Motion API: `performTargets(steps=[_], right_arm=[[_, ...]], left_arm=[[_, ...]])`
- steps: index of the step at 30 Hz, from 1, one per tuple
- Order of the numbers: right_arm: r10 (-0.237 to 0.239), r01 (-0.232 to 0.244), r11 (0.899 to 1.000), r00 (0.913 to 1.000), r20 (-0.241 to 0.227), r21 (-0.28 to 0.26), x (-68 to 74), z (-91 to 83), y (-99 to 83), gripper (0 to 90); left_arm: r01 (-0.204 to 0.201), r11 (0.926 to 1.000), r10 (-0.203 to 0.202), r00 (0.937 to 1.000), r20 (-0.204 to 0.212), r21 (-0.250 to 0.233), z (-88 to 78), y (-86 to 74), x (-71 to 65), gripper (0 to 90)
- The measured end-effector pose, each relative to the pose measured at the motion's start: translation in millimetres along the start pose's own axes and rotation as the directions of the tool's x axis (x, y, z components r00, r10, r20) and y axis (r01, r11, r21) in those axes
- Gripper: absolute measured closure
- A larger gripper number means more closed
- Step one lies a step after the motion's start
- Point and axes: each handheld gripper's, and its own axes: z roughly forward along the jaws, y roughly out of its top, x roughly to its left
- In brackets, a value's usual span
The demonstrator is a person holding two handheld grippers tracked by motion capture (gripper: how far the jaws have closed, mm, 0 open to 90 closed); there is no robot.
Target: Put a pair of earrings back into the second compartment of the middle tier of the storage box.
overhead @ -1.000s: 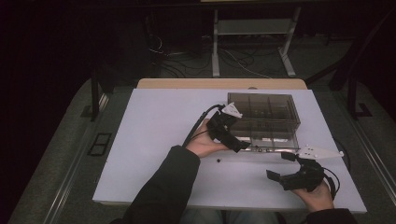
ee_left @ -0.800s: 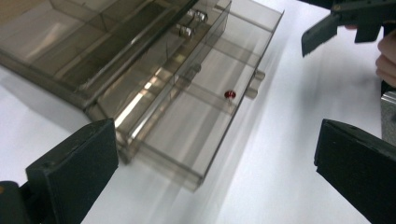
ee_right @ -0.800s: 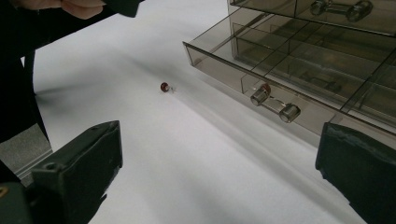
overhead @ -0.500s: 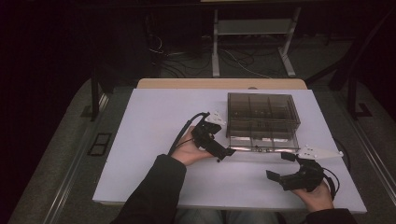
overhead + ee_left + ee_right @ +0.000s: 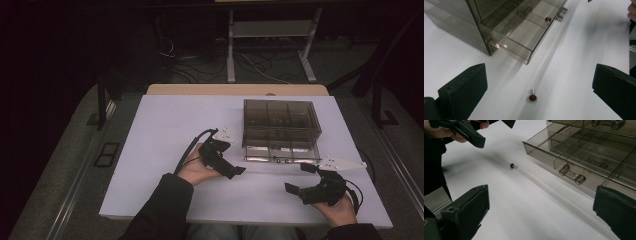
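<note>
Resting on the white tabletop (image 5: 165,130), the left gripper (image 5: 539,82) holds its fingers wide apart and empty around a small red bead (image 5: 532,97), the right gripper (image 5: 307,180) likewise spread, with the smoky plastic drawer box (image 5: 280,125) open beyond.

Lab or test room, dim. White desk (image 5: 165,130) on grey carpet (image 5: 65,165), loose cables (image 5: 200,57) on the floor behind, metal stand (image 5: 272,32) at the back, floor socket (image 5: 106,153) left of the desk. No home furnishings.
</note>
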Motion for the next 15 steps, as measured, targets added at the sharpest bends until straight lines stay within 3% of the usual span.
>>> performTargets(steps=[7,15], right_arm=[[0.0,0.0,1.0,1.0,0.0,0.002,0.7,0.5,-0.1,0.3],[0.001,-0.001,1.0,1.0,-0.002,0.004,0.8,0.8,-0.2,0.3]], left_arm=[[0.004,0.9992,-0.004,0.9999,0.015,0.039,9.9,-10.4,1.0,0.0],[0.011,0.9956,-0.016,0.9981,0.059,0.093,23.8,-21.2,4.9,7.9]])
